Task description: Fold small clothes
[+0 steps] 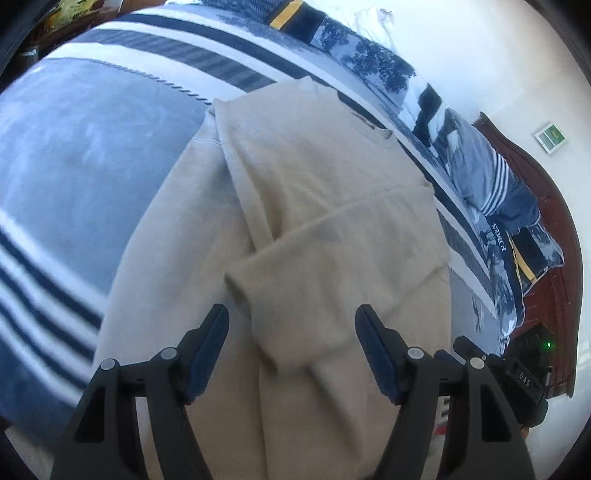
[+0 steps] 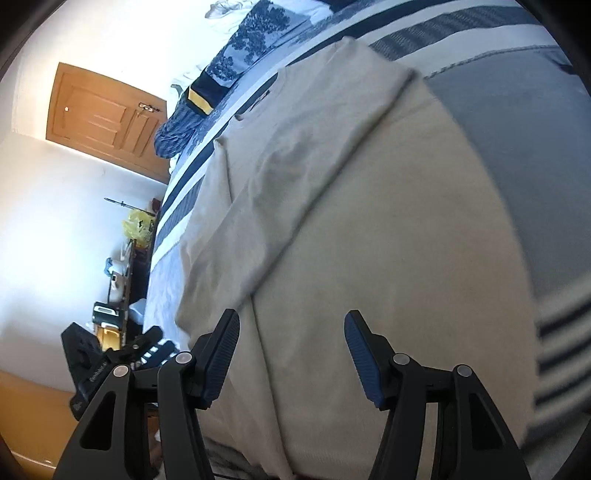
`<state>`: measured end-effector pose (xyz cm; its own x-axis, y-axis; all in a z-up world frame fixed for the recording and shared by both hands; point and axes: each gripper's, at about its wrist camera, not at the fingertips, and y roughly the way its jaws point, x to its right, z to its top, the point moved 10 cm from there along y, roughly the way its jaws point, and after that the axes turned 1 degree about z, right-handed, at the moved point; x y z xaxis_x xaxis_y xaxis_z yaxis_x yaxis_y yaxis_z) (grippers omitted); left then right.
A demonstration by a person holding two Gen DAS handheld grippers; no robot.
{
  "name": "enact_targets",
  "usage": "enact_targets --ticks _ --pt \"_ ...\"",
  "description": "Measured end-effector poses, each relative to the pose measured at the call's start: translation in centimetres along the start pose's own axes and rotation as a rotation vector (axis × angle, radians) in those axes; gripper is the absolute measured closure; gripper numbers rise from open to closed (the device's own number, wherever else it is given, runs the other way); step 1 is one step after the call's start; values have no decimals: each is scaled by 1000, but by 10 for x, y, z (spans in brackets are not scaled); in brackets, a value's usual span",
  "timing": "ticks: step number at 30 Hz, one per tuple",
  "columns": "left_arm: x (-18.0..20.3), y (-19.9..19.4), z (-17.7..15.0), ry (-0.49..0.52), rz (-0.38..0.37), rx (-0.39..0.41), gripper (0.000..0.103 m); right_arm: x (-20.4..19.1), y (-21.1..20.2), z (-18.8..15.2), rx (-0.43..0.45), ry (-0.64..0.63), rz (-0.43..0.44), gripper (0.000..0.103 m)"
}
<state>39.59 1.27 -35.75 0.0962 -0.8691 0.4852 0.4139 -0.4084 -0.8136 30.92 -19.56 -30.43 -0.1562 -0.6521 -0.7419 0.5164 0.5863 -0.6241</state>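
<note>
Beige top (image 1: 317, 192) lies flat on bed (image 1: 85, 147), sleeves already folded in. L gripper (image 1: 291, 325) and R gripper (image 2: 291, 328) hover over hem end, jaws apart, holding nothing. Next, I'd say: pinch both hem corners evenly, lift, fold toward collar at 12. L view shows headboard (image 1: 532, 192) at 3; R view shows door (image 2: 107, 118) at 9.

Sweater (image 1: 317, 206) lies on bedspread (image 1: 92, 147), pillows (image 1: 480, 173) behind.

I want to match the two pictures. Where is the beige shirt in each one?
Left wrist view: the beige shirt fills the middle, beyond the open fingers.
Right wrist view: the shirt fills the middle and right.
Shared landmark: the yellow-striped dark pillow, beyond the shirt.
</note>
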Motion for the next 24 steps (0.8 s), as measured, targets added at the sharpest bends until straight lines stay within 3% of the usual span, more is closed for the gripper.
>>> enact_targets --ticks 1,3,5,8,9,11,12,15,20,24 --pt "-1 6 3 -3 -8 -7 35 -2 9 6 -9 5 6 39" --pt "-4 20 6 -9 -22 -23 49 -6 31 19 -29 20 20 39" --pt "-7 29 4 -14 -19 -34 76 -10 50 31 -43 35 30 39" --pt "-9 24 2 5 -14 10 93 -15 80 45 -70 55 49 42" --pt "-7 21 1 16 -14 23 95 -17 92 47 -84 52 50 49" --pt "-2 10 0 30 -22 55 96 -14 107 46 -94 35 -4 74" --pt "3 4 -1 45 -21 55 96 -10 111 47 -90 28 -50 91" --pt "21 -17 -6 55 -61 43 99 -15 102 49 -67 43 -44 97" --pt "51 -46 -40 94 -111 -17 99 -34 39 44 9 15 33 97" --pt "59 -39 -82 89 -117 -76 99 -15 25 26 -50 -15 -40 97"
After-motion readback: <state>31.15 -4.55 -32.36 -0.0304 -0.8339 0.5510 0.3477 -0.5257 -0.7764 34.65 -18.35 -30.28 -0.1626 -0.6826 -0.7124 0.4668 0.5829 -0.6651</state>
